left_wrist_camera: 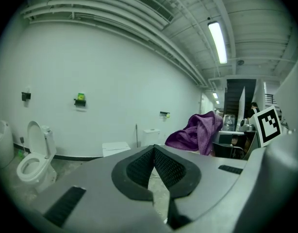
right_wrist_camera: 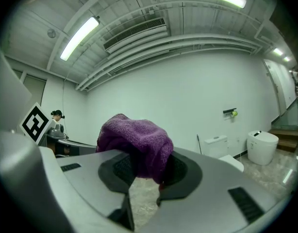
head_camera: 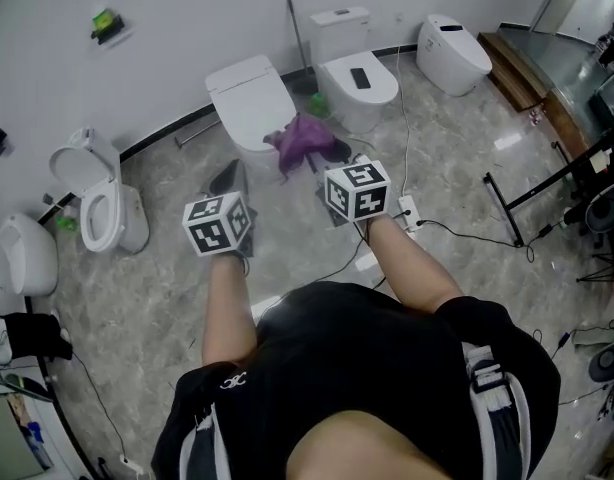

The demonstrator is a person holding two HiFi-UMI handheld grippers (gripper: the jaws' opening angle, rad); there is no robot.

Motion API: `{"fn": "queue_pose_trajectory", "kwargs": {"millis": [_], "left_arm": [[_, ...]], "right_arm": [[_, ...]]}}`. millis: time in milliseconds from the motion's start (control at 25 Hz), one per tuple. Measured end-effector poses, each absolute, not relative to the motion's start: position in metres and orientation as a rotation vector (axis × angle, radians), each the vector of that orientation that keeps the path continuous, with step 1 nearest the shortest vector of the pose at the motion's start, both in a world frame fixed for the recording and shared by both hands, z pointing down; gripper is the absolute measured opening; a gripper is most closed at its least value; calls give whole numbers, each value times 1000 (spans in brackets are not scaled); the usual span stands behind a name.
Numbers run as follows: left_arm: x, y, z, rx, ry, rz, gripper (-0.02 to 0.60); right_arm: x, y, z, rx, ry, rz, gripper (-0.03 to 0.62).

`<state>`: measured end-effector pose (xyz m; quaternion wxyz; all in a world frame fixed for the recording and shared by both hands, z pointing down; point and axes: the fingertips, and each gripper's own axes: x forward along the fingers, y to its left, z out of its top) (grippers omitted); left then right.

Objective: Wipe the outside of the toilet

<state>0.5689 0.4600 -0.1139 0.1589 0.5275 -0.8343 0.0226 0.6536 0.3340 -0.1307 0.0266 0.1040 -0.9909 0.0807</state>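
Observation:
A white toilet (head_camera: 249, 103) with its lid down stands by the wall straight ahead, and its lid (left_wrist_camera: 115, 148) also shows in the left gripper view. My right gripper (head_camera: 327, 156) is shut on a purple cloth (head_camera: 299, 138) that hangs just off that toilet's right front. In the right gripper view the cloth (right_wrist_camera: 134, 140) bunches over the jaws of the right gripper (right_wrist_camera: 145, 155) and hides their tips. My left gripper (head_camera: 230, 178) hovers over the floor in front of the toilet. Its pads meet at the tip of the left gripper (left_wrist_camera: 154, 147) with nothing between them. The cloth (left_wrist_camera: 195, 132) shows to its right.
A second toilet with a tank (head_camera: 352, 73) and a rounded one (head_camera: 452, 53) stand further right. An open-lid toilet (head_camera: 102, 203) stands at the left. A power strip (head_camera: 407, 208) and cables lie on the floor. A black stand (head_camera: 527, 198) is at the right.

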Motion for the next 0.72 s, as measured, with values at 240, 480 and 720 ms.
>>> {"fn": "queue_pose_trajectory", "kwargs": {"millis": [240, 480, 720], "left_arm": [[520, 448, -113, 1545, -2366, 57, 6], [490, 450, -96, 1515, -2337, 62, 6], [467, 445, -86, 1474, -2350, 75, 7]], "right_arm": [[606, 324, -132, 362, -3063, 250, 101], [572, 318, -118, 358, -3031, 315, 101], [544, 306, -109, 321, -3036, 340, 101]]}}
